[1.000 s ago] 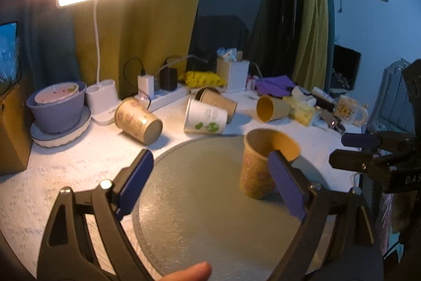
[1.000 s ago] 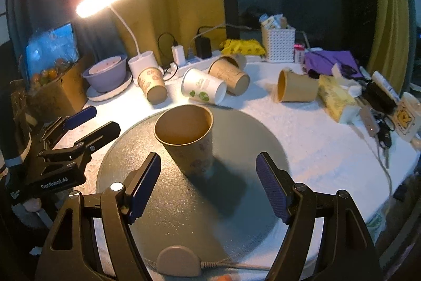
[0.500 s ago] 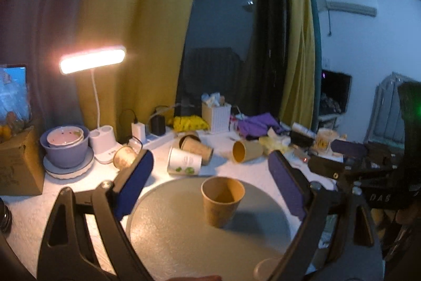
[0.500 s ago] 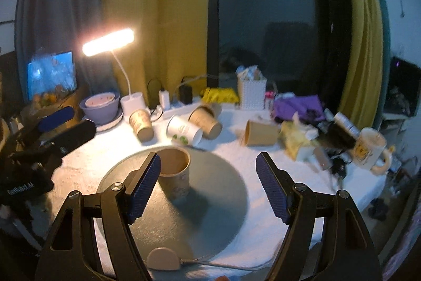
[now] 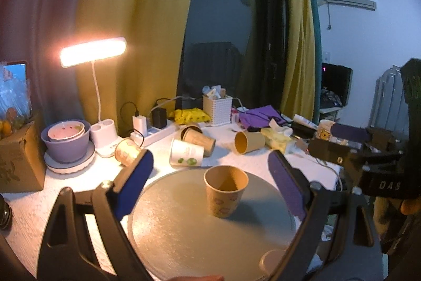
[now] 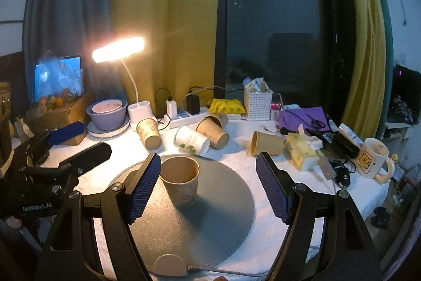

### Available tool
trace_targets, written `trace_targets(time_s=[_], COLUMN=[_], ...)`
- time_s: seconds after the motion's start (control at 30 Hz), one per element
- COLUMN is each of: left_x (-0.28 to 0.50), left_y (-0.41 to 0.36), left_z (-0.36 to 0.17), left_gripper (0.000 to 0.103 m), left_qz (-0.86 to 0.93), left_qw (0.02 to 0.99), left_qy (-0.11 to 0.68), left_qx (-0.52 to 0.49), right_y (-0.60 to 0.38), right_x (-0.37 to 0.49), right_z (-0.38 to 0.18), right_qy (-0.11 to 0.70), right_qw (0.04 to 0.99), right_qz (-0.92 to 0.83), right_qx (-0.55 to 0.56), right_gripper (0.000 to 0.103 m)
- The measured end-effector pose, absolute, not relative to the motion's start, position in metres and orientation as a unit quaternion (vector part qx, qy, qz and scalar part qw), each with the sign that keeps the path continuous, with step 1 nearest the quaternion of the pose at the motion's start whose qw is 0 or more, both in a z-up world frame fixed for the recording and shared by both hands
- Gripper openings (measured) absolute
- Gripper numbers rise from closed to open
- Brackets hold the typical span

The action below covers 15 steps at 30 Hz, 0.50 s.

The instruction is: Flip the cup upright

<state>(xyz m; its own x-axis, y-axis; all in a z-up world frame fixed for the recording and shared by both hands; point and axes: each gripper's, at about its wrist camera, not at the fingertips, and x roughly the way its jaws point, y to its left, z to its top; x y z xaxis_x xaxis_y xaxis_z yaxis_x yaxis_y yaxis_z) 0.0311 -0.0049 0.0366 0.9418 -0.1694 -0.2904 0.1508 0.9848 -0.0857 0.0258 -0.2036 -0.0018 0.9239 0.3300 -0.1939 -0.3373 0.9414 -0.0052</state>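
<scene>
A: Cup (image 5: 226,190) stood upright, mouth up, on the round grey mat (image 5: 179,223). Left to right in the left wrist view: left pad, then the cup ahead of the gap and nearer the right pad, then the right pad. Left gripper (image 5: 210,182) was released, jaws wide apart, nothing between them, cup beyond the tips and not touched.

B: Right gripper?

A: Right gripper (image 6: 208,187) also released, jaws spread, empty. In its view the cup (image 6: 180,181) sat just beside the left pad, ahead of it, looking close but I couldn't tell contact; the rest of the gap and the right pad had only mat (image 6: 223,202) behind them.

B: Step?

A: Judging by the pose, the flip of this cup looked done; both tools were clear of it. So: release or retreat stage, or between cups.

B: Anything left?

A: Beyond the jaws, left to right in the right wrist view: patterned cup (image 6: 148,132) on its side, white cup (image 6: 192,140) on its side, brown cup (image 6: 213,129) on its side with another partly hidden behind it, tan cup (image 6: 265,144) on its side further right. All off the mat, on the white table cover (image 6: 263,170).

B: Next move?

A: If more cups count, it calls for reaching past the upright one without clipping it, closing across the wall of a lying cup, lifting and rotating it mouth up. The white cup was nearest the mat edge. Paper walls would likely dent under a hard squeeze.
</scene>
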Motion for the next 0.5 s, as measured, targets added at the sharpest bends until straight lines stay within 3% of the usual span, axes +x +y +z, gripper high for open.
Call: trace_targets(time_s=[0.5], left_x=[0.0311], left_y=[-0.0057], left_z=[0.0357], left_gripper=[0.090], left_qz=[-0.079], left_qw=[0.987], left_qy=[0.138], left_qx=[-0.025], right_y=[-0.2088], right_x=[0.0282], right_z=[-0.0060], right_qy=[0.100], right_qw=[0.980], right_qz=[0.169], right_qx=[-0.014], right_gripper=[0.078])
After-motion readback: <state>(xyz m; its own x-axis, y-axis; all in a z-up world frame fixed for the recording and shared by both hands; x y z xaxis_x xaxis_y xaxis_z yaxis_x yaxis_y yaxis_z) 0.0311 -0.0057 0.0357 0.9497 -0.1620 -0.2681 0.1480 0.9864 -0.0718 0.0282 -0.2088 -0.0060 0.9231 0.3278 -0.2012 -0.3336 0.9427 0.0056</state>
